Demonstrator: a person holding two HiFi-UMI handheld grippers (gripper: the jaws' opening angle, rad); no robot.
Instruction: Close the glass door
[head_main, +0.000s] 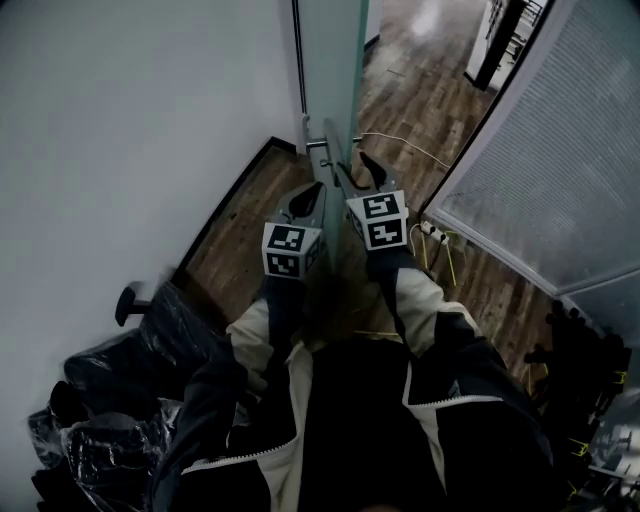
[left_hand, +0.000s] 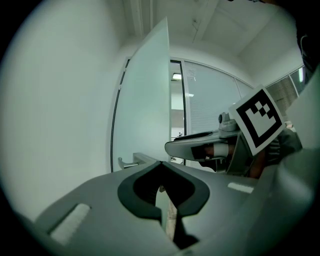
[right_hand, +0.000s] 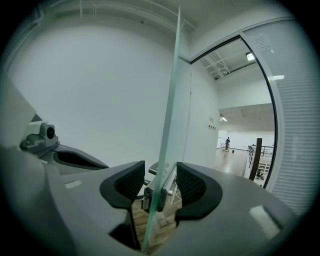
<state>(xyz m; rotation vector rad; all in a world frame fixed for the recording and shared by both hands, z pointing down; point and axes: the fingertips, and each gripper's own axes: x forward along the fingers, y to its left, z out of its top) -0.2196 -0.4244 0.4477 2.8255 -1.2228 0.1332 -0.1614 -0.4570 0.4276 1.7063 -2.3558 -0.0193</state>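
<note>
The frosted glass door (head_main: 330, 60) stands ajar, edge-on to me, with a metal handle (head_main: 322, 143) low on it. My right gripper (head_main: 358, 172) is open, and the door's free edge (right_hand: 172, 100) runs upright between its jaws without either pad pressing on it. The handle's mount (right_hand: 152, 197) shows just beyond those pads. My left gripper (head_main: 312, 190) is shut and holds nothing, just left of the right one and short of the door. In the left gripper view its tips (left_hand: 161, 164) meet, with the door pane (left_hand: 142, 100) and handle (left_hand: 127, 162) ahead.
A white wall (head_main: 120, 120) runs close along the left. Black plastic bags (head_main: 130, 400) are heaped at the lower left. A frosted glass partition (head_main: 560, 150) stands at the right, with a power strip (head_main: 432, 230) and yellow cables (head_main: 447, 262) on the wooden floor at its foot.
</note>
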